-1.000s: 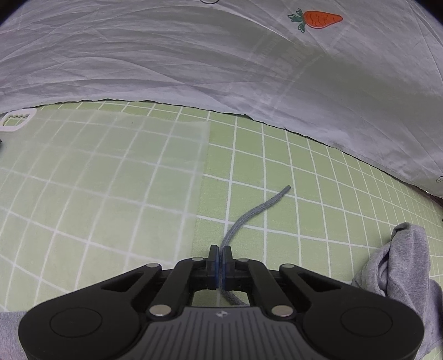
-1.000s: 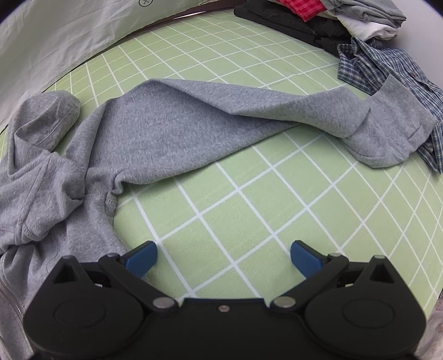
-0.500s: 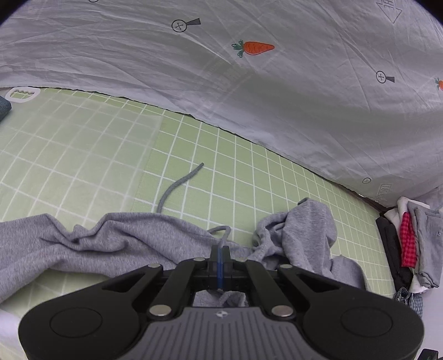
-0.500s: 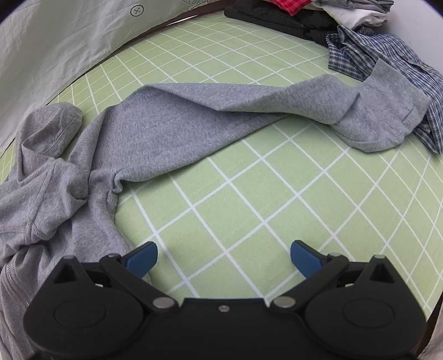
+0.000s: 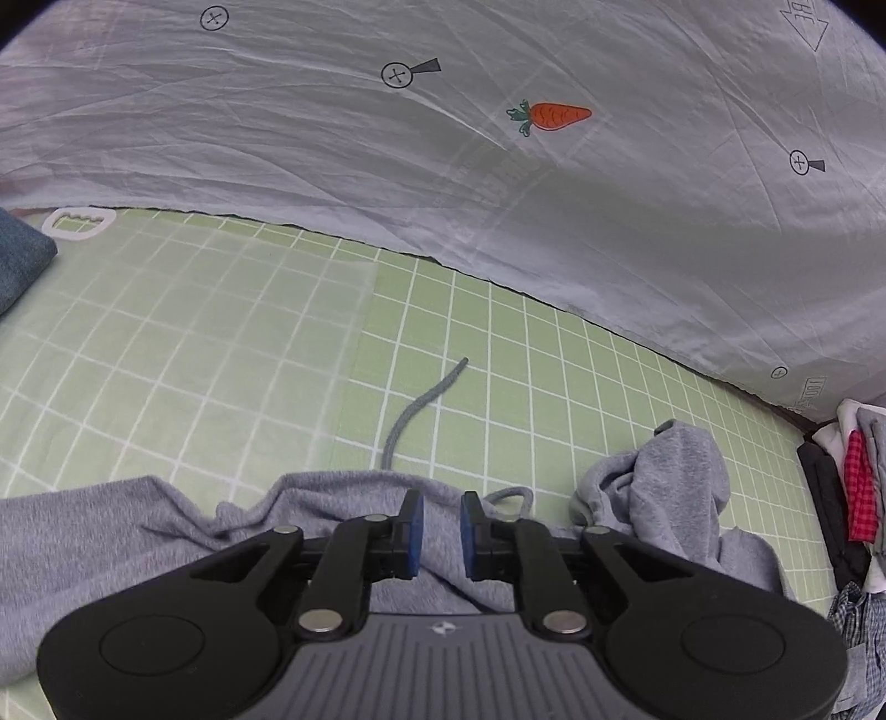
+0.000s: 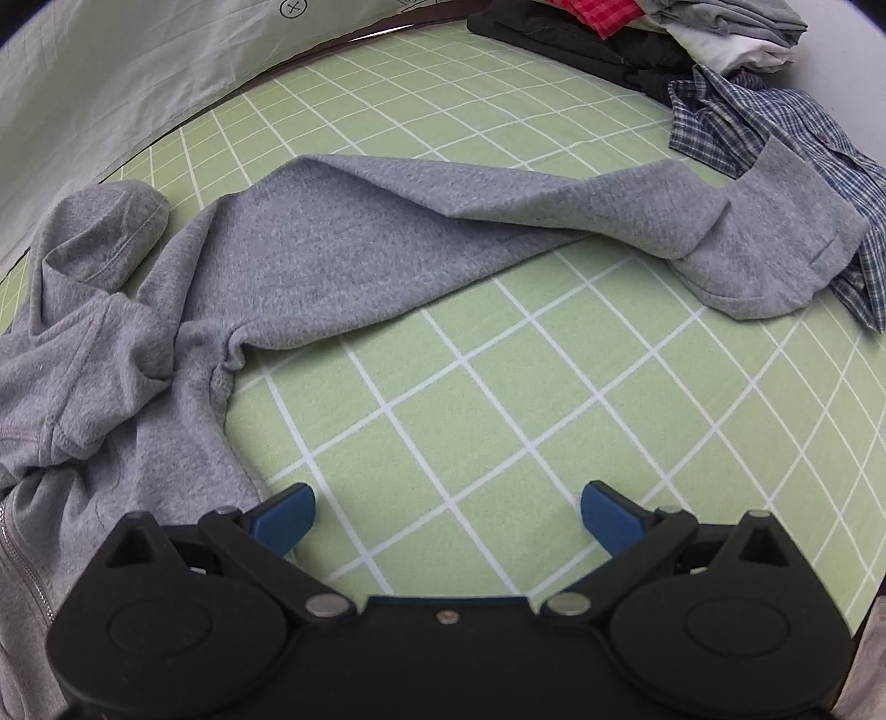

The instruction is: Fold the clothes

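A grey zip hoodie (image 6: 310, 260) lies crumpled on the green checked mat (image 6: 498, 399). Its sleeve stretches right to a cuff (image 6: 775, 260) resting against a plaid shirt. In the left wrist view the hoodie's collar edge (image 5: 166, 520) lies under my left gripper (image 5: 441, 531), whose jaws stand slightly apart with nothing between them. A grey drawstring (image 5: 415, 410) runs from the hoodie out onto the mat. The bunched hood (image 5: 670, 482) sits to the right. My right gripper (image 6: 446, 507) is wide open and empty above bare mat, beside the hoodie's body.
A grey printed sheet (image 5: 498, 166) hangs along the back edge of the mat. A pile of clothes (image 6: 664, 33) and a blue plaid shirt (image 6: 775, 127) sit at the far right. A folded blue garment (image 5: 16, 260) and a white clip (image 5: 77, 224) lie at the far left.
My left gripper was shut on the drawstring, pulled back over the hoodie, and has now opened and let the string go. The right gripper has drawn back slightly, still open.
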{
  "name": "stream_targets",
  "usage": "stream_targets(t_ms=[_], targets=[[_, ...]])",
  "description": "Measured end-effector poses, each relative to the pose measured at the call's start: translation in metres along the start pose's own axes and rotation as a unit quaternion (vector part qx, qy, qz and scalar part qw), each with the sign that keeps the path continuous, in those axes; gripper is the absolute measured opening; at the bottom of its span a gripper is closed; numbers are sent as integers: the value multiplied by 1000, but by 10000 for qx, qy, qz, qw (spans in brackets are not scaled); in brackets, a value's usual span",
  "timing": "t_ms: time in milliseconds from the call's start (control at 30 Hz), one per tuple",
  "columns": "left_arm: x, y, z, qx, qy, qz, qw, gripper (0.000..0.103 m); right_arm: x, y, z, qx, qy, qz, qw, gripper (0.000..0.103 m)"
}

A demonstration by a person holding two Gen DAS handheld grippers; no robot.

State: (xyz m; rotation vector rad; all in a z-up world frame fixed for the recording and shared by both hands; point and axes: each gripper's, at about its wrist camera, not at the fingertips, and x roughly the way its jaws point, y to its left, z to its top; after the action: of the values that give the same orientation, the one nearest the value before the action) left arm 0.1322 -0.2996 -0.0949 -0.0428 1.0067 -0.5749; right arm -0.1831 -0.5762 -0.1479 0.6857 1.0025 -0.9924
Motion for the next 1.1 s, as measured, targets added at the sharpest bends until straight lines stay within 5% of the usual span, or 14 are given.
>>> stream_targets(t_ms=[167,367,433,500,533,733,833,1100], targets=[[53,-4,30,1109,80,58,9938,45,4,8,6,-62,-27,-68,10000,103],[110,-13,47,1872,325,-146,9817,43,4,13,8,40,-82,-116,9999,103],[119,-10,50,1997,305,-310,9789,37,4,15,8,70,-107,-132,9998,103],[122,-7,54,2070,263,-382,9772,14,4,16,8,84,-110,-141,9998,103],[123,-6,58,2045,296,-408,9776,2,4,16,8,86,-107,-142,9998,103],[109,5,63,1427,250,-377,9887,1,5,17,8,49,-185,-124,9997,103],[74,6,58,712,165,-803,9941,1,5,17,7,1,-212,-94,9997,103],[-14,-18,-10,71,314,-1452,9889,1,2,15,0,-188,-371,26,9991,103]])
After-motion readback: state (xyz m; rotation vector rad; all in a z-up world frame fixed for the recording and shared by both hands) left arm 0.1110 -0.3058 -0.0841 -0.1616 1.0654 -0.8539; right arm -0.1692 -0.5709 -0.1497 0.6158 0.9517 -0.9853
